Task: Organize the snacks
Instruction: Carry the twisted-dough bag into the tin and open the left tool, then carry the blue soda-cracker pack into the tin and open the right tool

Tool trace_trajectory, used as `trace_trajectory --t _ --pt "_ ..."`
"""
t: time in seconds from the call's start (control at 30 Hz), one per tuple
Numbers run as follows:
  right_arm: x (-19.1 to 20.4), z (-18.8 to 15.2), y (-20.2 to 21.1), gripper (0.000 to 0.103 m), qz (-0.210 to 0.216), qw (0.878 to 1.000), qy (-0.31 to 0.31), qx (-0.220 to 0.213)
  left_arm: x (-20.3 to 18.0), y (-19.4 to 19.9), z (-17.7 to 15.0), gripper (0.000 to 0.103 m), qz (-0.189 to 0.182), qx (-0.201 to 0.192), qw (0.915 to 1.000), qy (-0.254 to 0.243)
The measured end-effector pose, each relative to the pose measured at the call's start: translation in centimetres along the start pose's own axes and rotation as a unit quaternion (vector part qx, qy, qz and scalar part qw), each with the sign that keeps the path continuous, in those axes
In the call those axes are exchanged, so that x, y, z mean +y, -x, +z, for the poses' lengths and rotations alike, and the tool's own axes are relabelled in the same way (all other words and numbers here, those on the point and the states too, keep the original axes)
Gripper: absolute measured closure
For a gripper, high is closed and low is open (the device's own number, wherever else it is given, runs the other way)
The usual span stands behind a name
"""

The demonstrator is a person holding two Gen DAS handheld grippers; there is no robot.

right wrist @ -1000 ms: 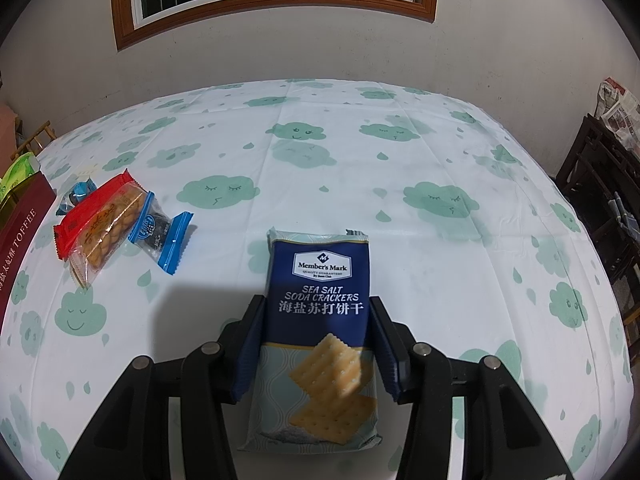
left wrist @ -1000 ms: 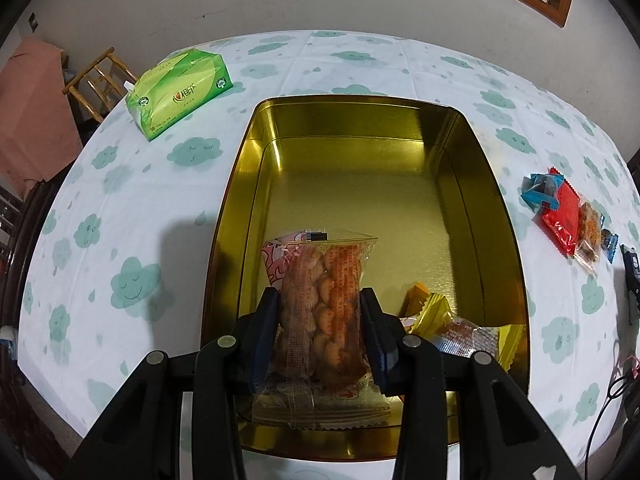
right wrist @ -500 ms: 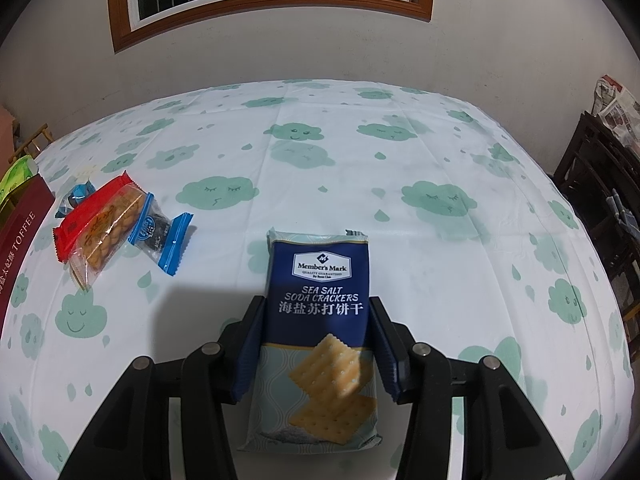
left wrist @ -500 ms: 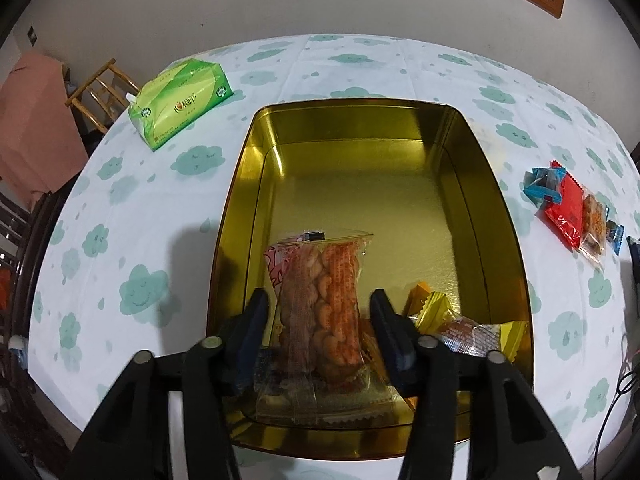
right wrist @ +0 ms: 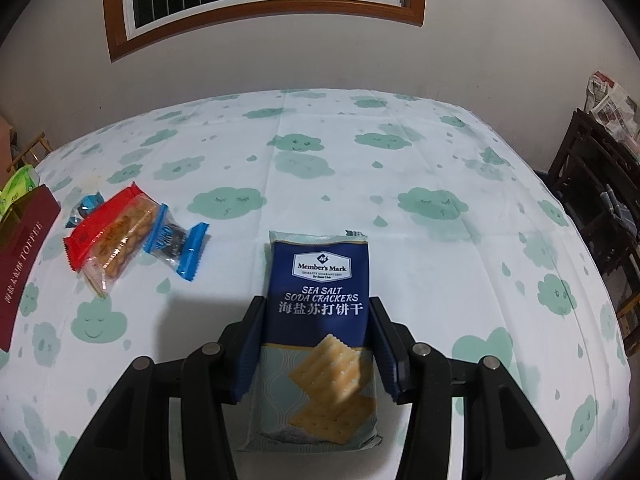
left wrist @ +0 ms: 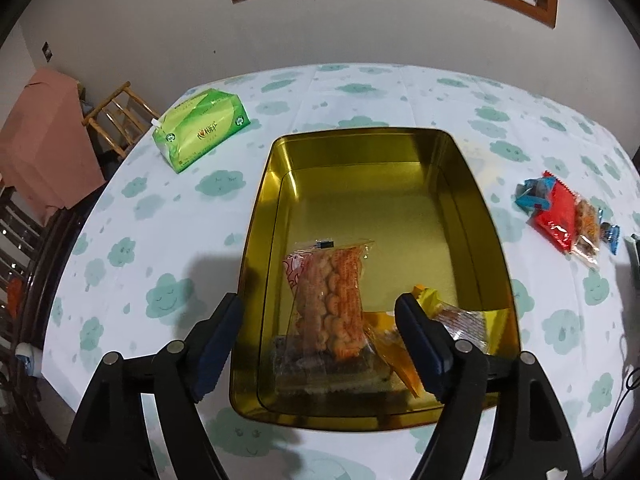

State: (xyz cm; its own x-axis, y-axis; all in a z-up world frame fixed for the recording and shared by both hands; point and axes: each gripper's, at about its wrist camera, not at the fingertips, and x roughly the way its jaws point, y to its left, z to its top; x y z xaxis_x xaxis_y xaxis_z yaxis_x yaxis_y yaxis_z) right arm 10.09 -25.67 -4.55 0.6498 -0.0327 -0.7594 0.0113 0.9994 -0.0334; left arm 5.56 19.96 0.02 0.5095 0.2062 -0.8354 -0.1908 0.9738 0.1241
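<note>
A gold tin (left wrist: 256, 216) stands in the middle of the left wrist view. A clear packet of orange snacks (left wrist: 328, 292) lies in its near end beside yellow and orange wrapped sweets (left wrist: 432, 300). My left gripper (left wrist: 318, 304) hovers over that end, its jaws opening wide; the packet lies between them and neither pad touches it. In the right wrist view my right gripper (right wrist: 316, 304) is shut on a blue pack of sea salt soda crackers (right wrist: 320, 280), one pad on each long side, just above the tablecloth.
Loose snacks lie right of the tin: a red packet (right wrist: 108, 232) and a blue-wrapped sweet (right wrist: 176, 248), with a dark red toffee lid (right wrist: 24, 248) beyond. A green tissue pack (left wrist: 200, 128) sits at the far left. A wooden chair (left wrist: 116, 116) and dark shelves (right wrist: 600, 168) flank the table.
The left jaws have spread and let go of the orange snack packet, which now rests in the tin. The left gripper has drawn back and up. The right gripper has not moved.
</note>
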Motion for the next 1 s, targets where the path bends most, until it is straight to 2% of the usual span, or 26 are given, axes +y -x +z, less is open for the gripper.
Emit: trace_trajectory --t 0.17,0.3,0.43,0.7,1.0 --pt "0.6 0.2 1.6 0.053 0.010 1.000 -0.006 -0.011 -0.4 1.4 -0.6 0.025 0.011 -0.018 0.9998 -0.005" --pt "1.7 0.6 3.0 0.053 0.026 0.999 -0.009 -0.019 0.0 2.3 -1.0 0.024 0.000 -0.025 0.9997 0.008" --pt "4.1 1.1 4.1 0.053 0.058 0.998 0.003 -0.022 0.5 3.0 -1.5 0.023 -0.002 -0.029 0.9994 0.020" --pt "11.9 1.8 5.3 0.053 0.124 0.990 0.062 -0.020 2.5 4.3 -2.7 0.022 0.002 -0.032 0.9983 0.048" --pt "22.1 1.1 6.7 0.053 0.200 0.970 0.142 -0.009 5.4 4.7 -4.3 0.020 0.003 -0.024 0.9959 0.088"
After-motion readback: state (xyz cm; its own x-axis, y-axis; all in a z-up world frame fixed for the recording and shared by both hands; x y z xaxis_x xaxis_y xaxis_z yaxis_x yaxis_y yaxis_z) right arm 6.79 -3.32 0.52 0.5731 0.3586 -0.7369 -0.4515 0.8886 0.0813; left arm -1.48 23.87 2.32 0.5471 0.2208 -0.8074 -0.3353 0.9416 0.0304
